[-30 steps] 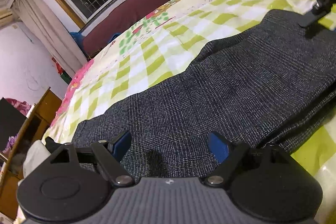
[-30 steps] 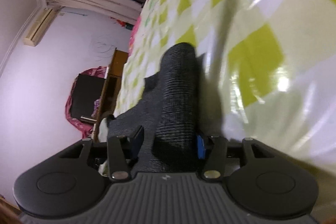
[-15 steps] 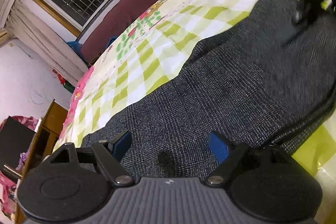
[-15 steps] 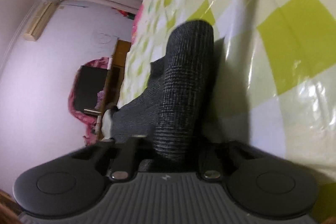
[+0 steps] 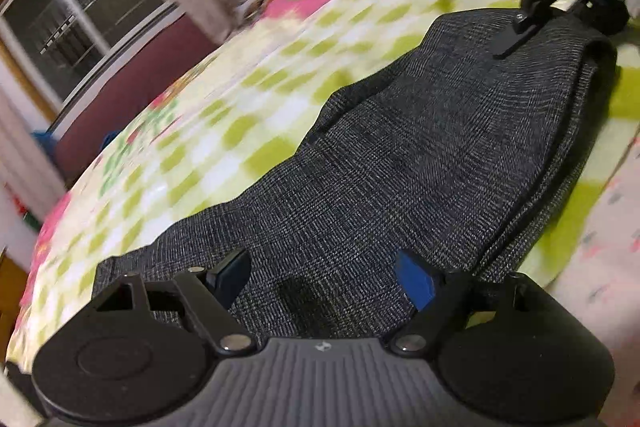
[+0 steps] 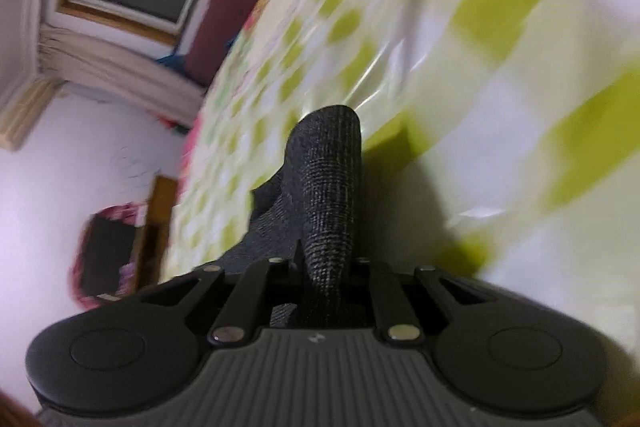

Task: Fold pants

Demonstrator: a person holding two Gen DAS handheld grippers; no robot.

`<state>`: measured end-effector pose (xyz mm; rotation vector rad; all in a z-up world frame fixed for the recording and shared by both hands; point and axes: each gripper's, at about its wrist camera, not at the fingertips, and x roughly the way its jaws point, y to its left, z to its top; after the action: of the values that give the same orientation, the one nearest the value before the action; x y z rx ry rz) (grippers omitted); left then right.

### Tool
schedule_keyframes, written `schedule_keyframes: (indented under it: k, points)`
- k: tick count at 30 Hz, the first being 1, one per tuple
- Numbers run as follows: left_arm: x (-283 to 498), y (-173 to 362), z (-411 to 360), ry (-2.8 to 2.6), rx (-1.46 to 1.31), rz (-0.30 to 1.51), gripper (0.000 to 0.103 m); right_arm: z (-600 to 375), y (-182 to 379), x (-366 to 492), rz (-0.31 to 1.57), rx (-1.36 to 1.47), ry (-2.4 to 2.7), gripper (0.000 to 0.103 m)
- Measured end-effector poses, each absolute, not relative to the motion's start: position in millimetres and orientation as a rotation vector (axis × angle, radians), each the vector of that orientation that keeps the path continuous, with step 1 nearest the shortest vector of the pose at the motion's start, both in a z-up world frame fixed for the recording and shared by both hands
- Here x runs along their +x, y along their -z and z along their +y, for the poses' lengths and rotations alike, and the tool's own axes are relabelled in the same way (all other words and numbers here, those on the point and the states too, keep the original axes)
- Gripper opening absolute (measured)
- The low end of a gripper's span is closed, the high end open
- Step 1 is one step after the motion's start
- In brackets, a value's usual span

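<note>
Since a second ago the right gripper has pinched the pants, seemingly lifting that end to fold; left gripper, fingers spread, hovers over the pants' near end.

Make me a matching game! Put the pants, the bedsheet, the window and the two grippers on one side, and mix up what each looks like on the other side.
Things:
1. pants
2. bedsheet
3. window
4. left gripper
5. right gripper

Looks:
A. green and white checks
B. fingers spread open
C. dark grey weave
D. dark glass with bars
E. pinching cloth

Pairs: 1-C, 2-A, 3-D, 4-B, 5-E
</note>
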<state>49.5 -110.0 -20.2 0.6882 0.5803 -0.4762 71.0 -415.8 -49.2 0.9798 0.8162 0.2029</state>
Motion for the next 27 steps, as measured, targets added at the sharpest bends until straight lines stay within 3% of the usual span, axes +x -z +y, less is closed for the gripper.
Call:
schedule_keyframes:
  k: [6, 12, 15, 19, 22, 27]
  points:
    - [25, 5, -138, 0.572, 0.651, 0.444, 0.092, -408, 13, 61, 0.804, 0.906, -0.137, 0.011]
    - [27, 27, -145, 0.577, 0.587, 0.553, 0.085, -406, -14, 47, 0.826, 0.819, -0.116, 0.011]
    - [25, 17, -134, 0.582, 0.524, 0.529, 0.089, -397, -38, 47, 0.799, 0.763, -0.106, 0.011]
    - [56, 21, -118, 0.571, 0.373, 0.685, 0.088, -357, -56, 61, 0.846, 0.600, -0.094, 0.011]
    - [52, 6, -93, 0.560, 0.292, 0.627, 0.088, -341, -69, 69, 0.833, 0.585, -0.105, 0.012]
    - [35, 3, -69, 0.496, 0.383, 0.508, 0.088, -317, -87, 86, 0.858, 0.528, -0.088, 0.012]
